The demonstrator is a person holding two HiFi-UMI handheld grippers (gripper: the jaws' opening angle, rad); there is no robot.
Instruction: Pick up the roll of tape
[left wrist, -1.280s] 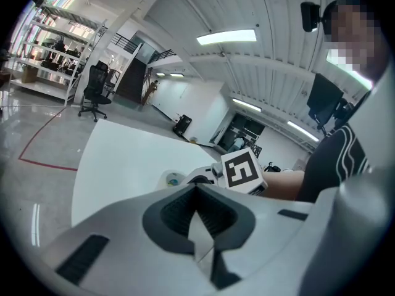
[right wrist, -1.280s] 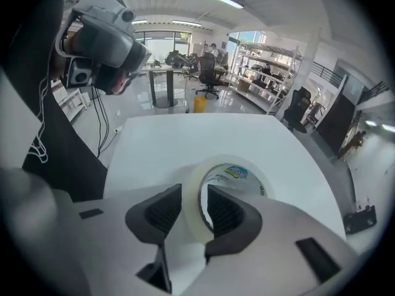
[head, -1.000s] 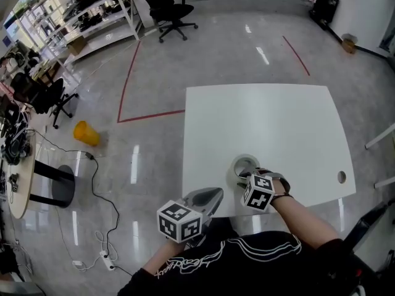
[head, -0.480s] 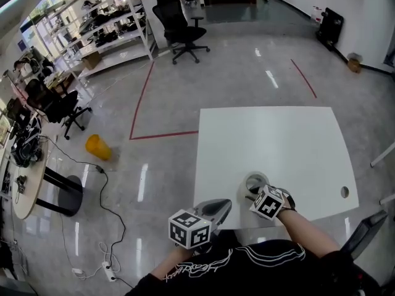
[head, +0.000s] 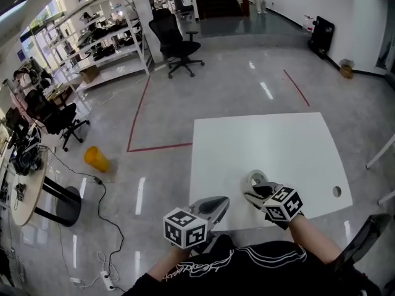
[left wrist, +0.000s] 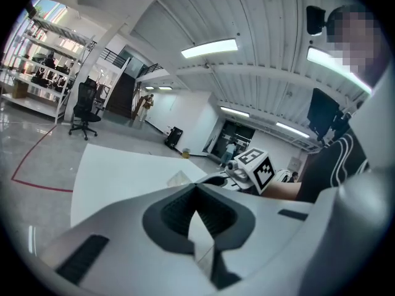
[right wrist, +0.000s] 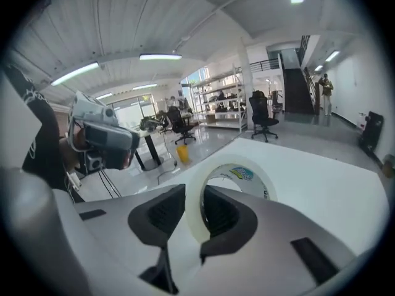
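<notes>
The roll of tape point(head: 257, 179), whitish with a printed core, is clamped by its wall between the jaws of my right gripper point(head: 255, 192) and held above the near part of the white table point(head: 265, 134). In the right gripper view the roll of tape point(right wrist: 242, 179) stands on edge, one pad inside the ring and one outside, with my right gripper point(right wrist: 196, 217) shut on it. My left gripper point(head: 217, 204) hovers at the table's near left edge, beside the right one. Its jaws meet at the tips with nothing between them in the left gripper view point(left wrist: 196, 189).
A small round hole point(head: 337, 191) sits in the table near its right front corner. A yellow bin point(head: 97, 158) and cables lie on the glossy floor to the left. A black office chair point(head: 174, 41) and shelving point(head: 99, 39) stand further back.
The right gripper has closed on the tape roll, lifted it off the table and rolled so the roll now stands on edge. The left gripper has risen a little.
</notes>
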